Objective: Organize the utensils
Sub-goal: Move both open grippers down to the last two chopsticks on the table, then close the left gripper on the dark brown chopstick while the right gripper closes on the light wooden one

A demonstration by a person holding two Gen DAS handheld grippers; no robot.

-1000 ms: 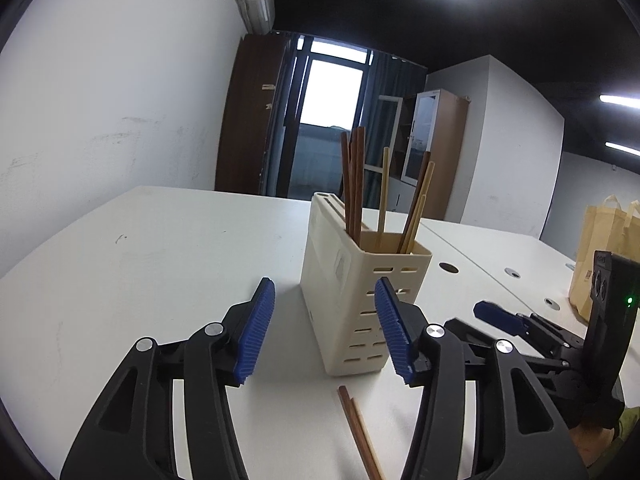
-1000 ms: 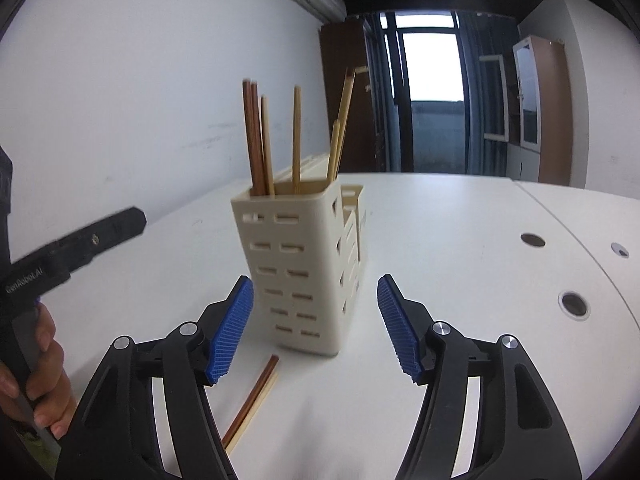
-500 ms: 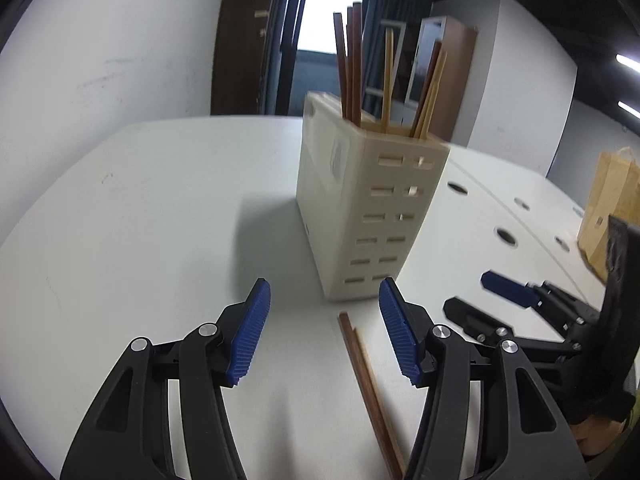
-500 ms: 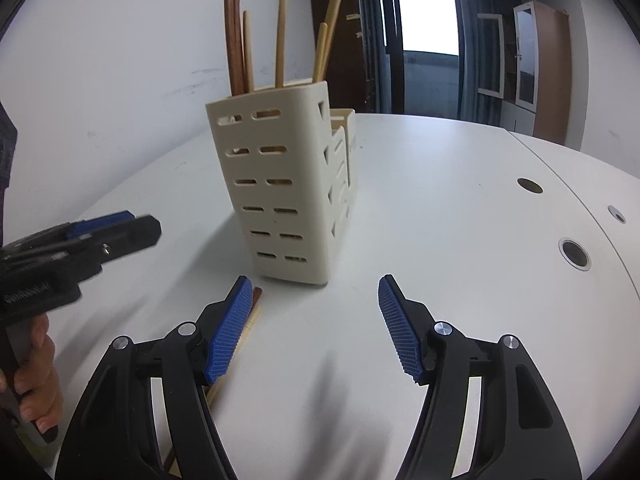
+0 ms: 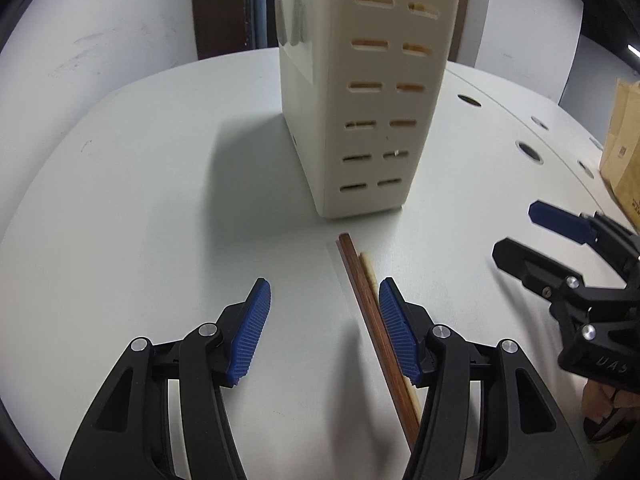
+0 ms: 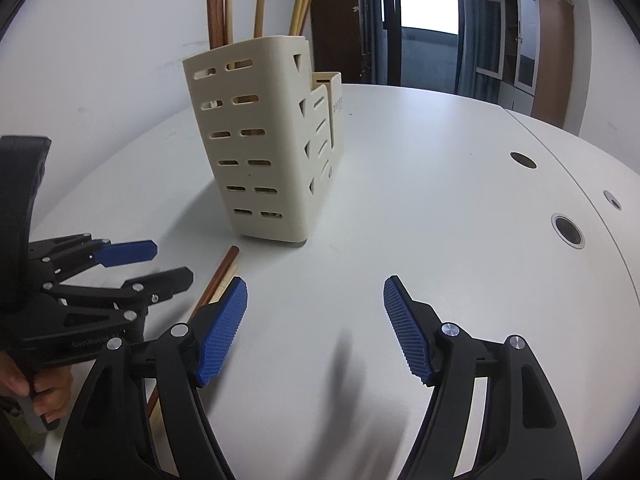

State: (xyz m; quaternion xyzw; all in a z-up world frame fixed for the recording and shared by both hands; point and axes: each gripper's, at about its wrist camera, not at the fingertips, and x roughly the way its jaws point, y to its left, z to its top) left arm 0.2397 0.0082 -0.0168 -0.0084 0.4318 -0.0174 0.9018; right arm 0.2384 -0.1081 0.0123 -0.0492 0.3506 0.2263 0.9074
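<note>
Left wrist view: the left gripper stands half open, empty, its ribbed blue right pad beside 2 flat chopsticks (1 dark, 1 pale). Beyond stands the slotted cream holder. Only the right wrist view shows the upright chopsticks; the right gripper is opening, empty.

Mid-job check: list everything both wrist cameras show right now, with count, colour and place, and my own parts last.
table: one, white, under everything.
utensil holder: one, cream, slotted, upright mid-table.
standing chopsticks: several, dark brown and pale, inside the utensil holder.
loose chopsticks: two, one dark brown and one pale, side by side flat on the table before the holder.
cable holes: several, round, along the table's right side.
paper bag: one, tan, far right edge.
cabinet: one, brown, back right.
left gripper: black, blue pads, open above the loose chopsticks.
right gripper: black, blue pads, opening, nothing between.
hand: one, holding the left gripper's handle.
</note>
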